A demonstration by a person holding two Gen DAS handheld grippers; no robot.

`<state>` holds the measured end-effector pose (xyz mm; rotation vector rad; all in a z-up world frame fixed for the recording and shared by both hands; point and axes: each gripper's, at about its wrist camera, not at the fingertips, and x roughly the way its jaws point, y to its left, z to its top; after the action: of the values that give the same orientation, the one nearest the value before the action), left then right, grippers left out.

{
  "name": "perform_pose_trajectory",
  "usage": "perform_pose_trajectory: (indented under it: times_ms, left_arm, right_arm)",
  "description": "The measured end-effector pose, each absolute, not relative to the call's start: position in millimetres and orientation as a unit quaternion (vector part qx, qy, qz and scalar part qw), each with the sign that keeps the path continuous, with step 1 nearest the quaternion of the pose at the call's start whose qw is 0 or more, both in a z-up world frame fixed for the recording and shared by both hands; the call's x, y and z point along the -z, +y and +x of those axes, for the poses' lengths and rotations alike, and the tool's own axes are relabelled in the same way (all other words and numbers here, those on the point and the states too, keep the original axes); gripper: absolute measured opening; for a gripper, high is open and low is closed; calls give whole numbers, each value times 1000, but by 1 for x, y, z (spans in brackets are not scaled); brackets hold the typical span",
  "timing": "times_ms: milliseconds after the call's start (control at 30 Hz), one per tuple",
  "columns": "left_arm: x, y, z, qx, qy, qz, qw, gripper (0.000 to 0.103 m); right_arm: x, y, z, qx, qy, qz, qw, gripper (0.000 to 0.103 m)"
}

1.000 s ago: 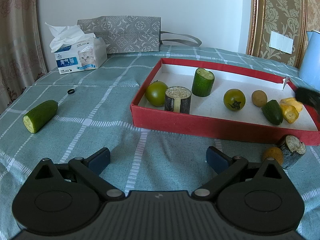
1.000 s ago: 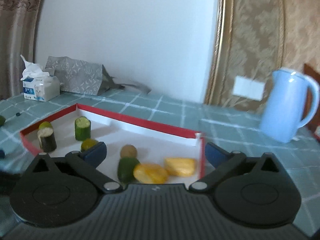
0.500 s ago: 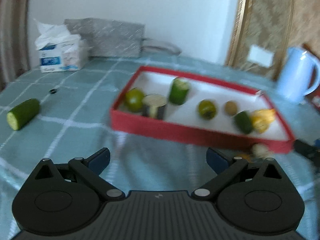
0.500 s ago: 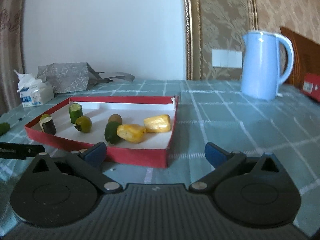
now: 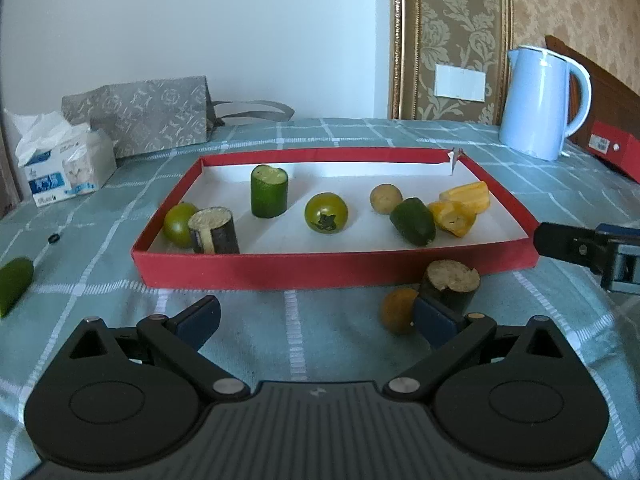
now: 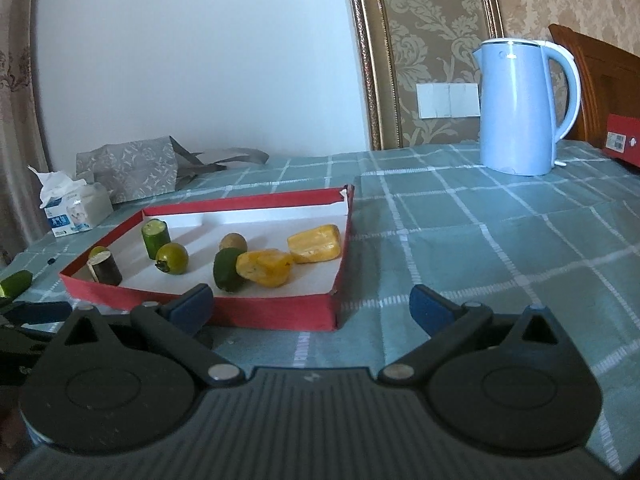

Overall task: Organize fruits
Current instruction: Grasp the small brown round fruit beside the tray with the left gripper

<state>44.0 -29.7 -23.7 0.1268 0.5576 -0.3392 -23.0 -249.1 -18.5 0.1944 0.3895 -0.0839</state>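
Both of our grippers, left gripper [image 5: 316, 318] and right gripper [image 6: 306, 307], have pulled back, spread and empty. Just ahead of the left: orange fruit [image 5: 396, 311], dark stub [image 5: 452, 285] outside red tray [image 5: 320, 270]. Collect next.

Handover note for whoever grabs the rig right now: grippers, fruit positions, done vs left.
Left gripper: open, empty, low over the tablecloth in front of the red tray.
Right gripper: open, empty, at the tray's right front corner.
In the tray: two green tomatoes, an upright cucumber piece, a dark cut cylinder, a small brown fruit, a dark green piece, two yellow pieces.
Left outside: orange fruit and dark stub, touching, just before the tray's front wall by the left gripper's right finger; cucumber half far left.
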Motion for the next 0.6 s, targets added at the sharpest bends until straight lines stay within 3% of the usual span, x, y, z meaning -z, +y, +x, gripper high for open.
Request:
perform_pose_trajectory:
  times_ms: [233, 600]
  left_arm:
    - [18, -28, 37, 196, 257, 45, 945, 103]
    - [31, -44, 56, 173, 304, 75, 934, 103]
  right_arm:
    - [19, -248, -23, 35, 196, 100, 975, 103]
    - [20, -248, -21, 36, 200, 100, 974, 103]
